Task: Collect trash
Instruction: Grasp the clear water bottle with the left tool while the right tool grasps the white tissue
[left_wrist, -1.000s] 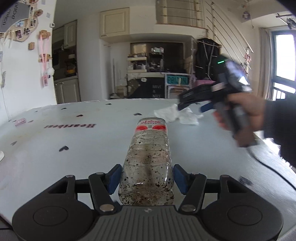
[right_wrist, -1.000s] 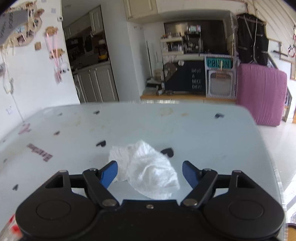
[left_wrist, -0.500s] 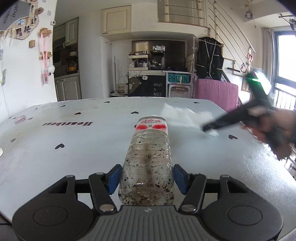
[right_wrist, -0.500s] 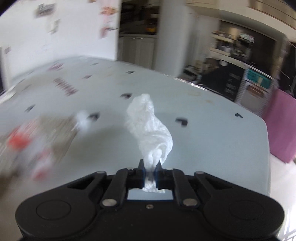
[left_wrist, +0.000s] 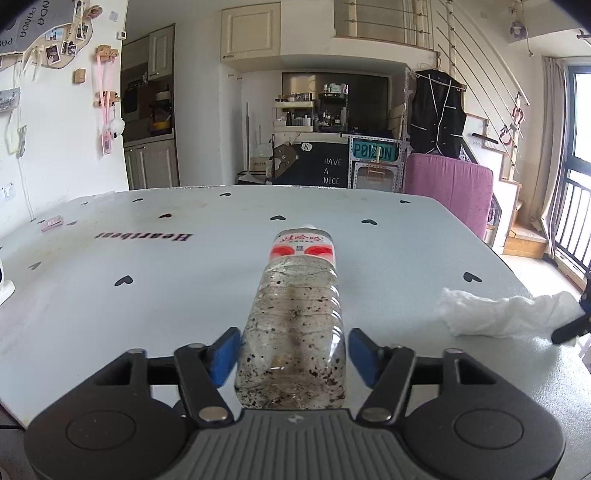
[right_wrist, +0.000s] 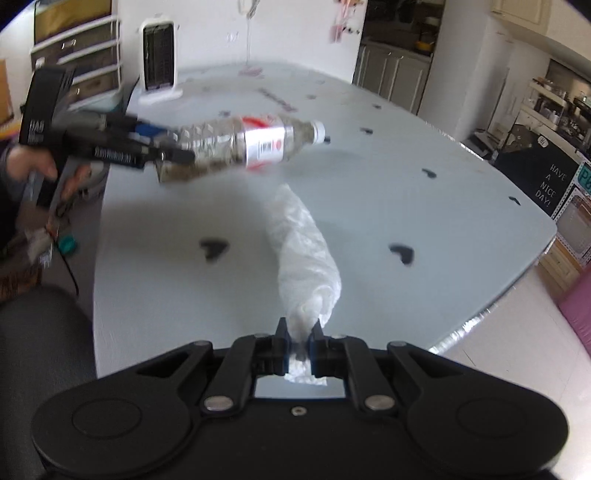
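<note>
Two bits of trash are in play. The bottle (left_wrist: 295, 314) is clear, crinkly plastic with ribs, speckled with dark dirt inside, and it has a red and white label and a white cap. Its bottom end sits between the blue pads (left_wrist: 225, 354) of the left gripper (left_wrist: 291, 354). Its long side points straight away from those tongs, cap end farthest. The left jaws have just been opening and now stand spread, with a thin gap on each side of the bottle. From the right wrist view the bottle looks lifted above the table (left_wrist: 147, 295); I cannot tell what holds it up.

The tissue (right_wrist: 306, 258) is white, soft and crumpled, pulled into a long twist. The right gripper (right_wrist: 298, 339) is squeezed tight on its near end, and the rest reaches forward over the table's near edge, toward the bottle.

The table is pale blue with little black hearts. No bin shows, so I think both pieces need carrying off next, and the bottle may slip.
</note>
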